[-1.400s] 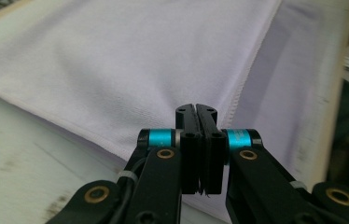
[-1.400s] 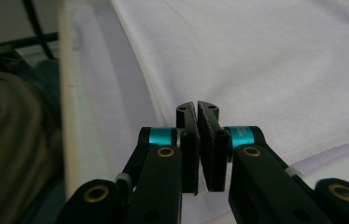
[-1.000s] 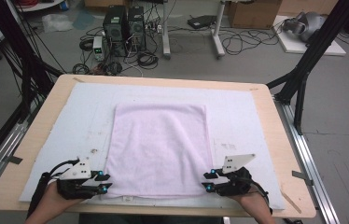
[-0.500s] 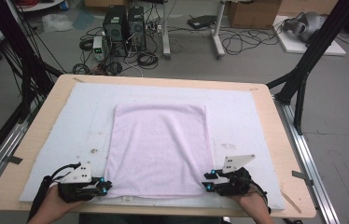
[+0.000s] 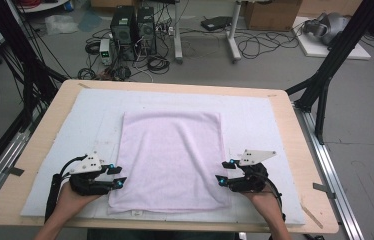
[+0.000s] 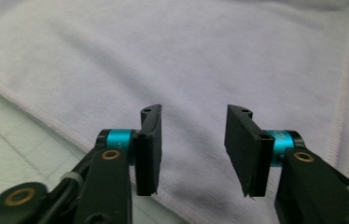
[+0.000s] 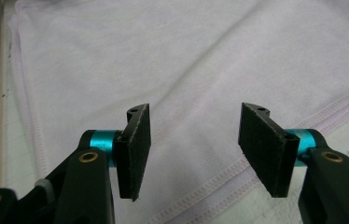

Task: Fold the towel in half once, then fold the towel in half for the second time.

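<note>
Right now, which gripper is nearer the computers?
Left. The left gripper, at the towel's left edge, faces the computers; the right gripper is across the towel. Both jaws just opened, empty.

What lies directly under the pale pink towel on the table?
The towel lies flat on a white mat, which shows all round it and rests on the wooden table. Whatever lies under the towel's middle is covered, though nothing bulges there.
</note>
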`<move>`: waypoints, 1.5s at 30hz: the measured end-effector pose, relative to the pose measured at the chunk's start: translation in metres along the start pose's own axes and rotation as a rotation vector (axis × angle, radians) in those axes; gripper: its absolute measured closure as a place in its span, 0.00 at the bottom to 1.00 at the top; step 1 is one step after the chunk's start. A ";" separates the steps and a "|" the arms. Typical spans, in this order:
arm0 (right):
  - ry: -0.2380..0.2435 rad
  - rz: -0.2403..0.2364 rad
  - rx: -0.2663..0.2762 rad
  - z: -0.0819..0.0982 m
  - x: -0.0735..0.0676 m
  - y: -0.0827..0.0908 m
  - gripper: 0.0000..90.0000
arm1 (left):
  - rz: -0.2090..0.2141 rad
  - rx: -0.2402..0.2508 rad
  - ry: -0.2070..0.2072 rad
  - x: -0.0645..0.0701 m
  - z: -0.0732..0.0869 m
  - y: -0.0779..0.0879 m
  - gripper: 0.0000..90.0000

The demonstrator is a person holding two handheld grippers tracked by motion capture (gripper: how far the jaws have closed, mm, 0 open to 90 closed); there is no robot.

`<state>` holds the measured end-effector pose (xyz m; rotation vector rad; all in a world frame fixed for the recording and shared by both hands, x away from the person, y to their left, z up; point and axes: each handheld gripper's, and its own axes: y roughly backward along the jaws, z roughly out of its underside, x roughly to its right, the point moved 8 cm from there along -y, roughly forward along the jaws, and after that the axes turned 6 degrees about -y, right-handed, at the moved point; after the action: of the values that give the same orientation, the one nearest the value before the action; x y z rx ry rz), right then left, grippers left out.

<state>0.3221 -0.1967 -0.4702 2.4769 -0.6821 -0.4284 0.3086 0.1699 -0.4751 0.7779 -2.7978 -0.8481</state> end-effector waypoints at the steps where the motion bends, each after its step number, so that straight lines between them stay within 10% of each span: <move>1: -0.002 0.004 -0.004 0.000 0.001 -0.001 0.46 | -0.006 -0.003 0.002 -0.002 0.000 -0.001 0.59; 21: 0.002 0.055 -0.014 -0.003 0.014 -0.014 0.34 | -0.093 0.006 0.025 -0.028 -0.007 -0.013 0.47; 45: 0.022 0.056 -0.023 -0.003 0.007 -0.018 0.31 | -0.078 0.012 0.007 -0.027 -0.008 -0.009 0.46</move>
<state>0.3365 -0.1862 -0.4789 2.4310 -0.7311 -0.3860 0.3380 0.1734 -0.4724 0.8957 -2.7852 -0.8395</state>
